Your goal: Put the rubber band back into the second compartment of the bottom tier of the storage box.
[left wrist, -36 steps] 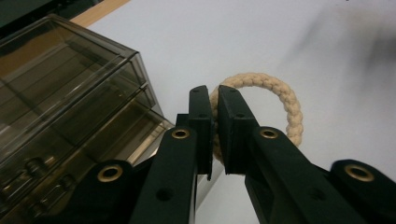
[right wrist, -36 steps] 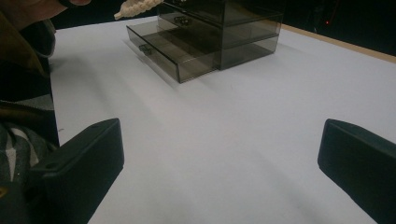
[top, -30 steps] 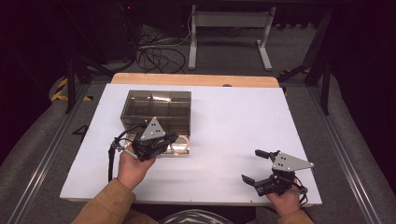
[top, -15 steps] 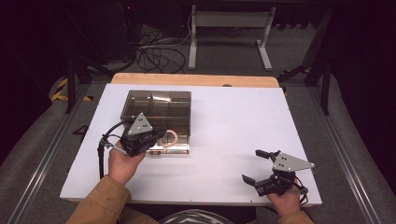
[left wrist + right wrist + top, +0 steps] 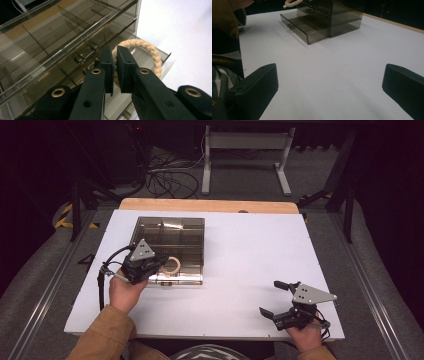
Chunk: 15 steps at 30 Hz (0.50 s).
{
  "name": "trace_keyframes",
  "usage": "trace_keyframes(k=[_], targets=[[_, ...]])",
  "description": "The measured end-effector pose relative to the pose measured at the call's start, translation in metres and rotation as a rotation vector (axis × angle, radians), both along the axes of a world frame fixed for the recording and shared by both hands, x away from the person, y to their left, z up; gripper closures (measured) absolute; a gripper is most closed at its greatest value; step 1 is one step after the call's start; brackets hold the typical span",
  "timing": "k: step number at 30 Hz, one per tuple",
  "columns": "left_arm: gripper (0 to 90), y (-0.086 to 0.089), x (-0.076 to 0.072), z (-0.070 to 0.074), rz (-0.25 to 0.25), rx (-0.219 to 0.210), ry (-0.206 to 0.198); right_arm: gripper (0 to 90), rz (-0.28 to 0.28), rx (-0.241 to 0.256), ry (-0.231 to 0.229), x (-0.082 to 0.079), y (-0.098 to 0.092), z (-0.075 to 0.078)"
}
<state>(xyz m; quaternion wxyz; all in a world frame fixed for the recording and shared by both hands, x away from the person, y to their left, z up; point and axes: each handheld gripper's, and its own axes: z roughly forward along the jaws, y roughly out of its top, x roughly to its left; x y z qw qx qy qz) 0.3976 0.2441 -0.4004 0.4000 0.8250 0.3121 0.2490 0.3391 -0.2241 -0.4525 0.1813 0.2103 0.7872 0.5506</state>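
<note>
A smoky clear drawer box (image 5: 170, 232) stands on the white table, its bottom drawer (image 5: 303, 28) pulled out toward me. In the left gripper view my left gripper (image 5: 115, 53) is shut on a beige braided rope ring (image 5: 147, 48), pinching its near side. In the high view the left gripper (image 5: 159, 263) holds the rope ring (image 5: 173, 266) just above the open drawer (image 5: 175, 279) at the box's front. The ring (image 5: 290, 3) hangs in the air at the top of the right gripper view. My right gripper (image 5: 270, 297) rests near the table's front right, open with nothing between its jaws.
The white table (image 5: 250, 250) has a wooden strip (image 5: 210, 205) along its far edge. Beyond it on the dark floor stand a metal frame (image 5: 245, 150) and cables (image 5: 165, 180). A brown sleeve (image 5: 105, 335) comes in at the bottom left.
My left gripper has drawn back to the left from over the drawer front, bringing the rope ring into sight. The right gripper has not moved.
</note>
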Motion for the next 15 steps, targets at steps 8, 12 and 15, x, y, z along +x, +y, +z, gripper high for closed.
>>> trace_keyframes(k=[8, 12, 15], targets=[[84.1, 0.005, 0.005, -0.009, 0.034, 0.032, 0.007, 0.8, 0.0, 0.001, 0.002, 0.0, 0.0, 0.0], [84.0, 0.006, 0.007, -0.014, 0.052, 0.054, 0.012, 0.9, 0.0, 0.003, 0.002, 0.0, -0.001, 0.0], [84.0, 0.007, 0.008, -0.018, 0.052, 0.067, 0.007, 0.8, 0.0, 0.002, 0.002, 0.0, -0.001, 0.0]])
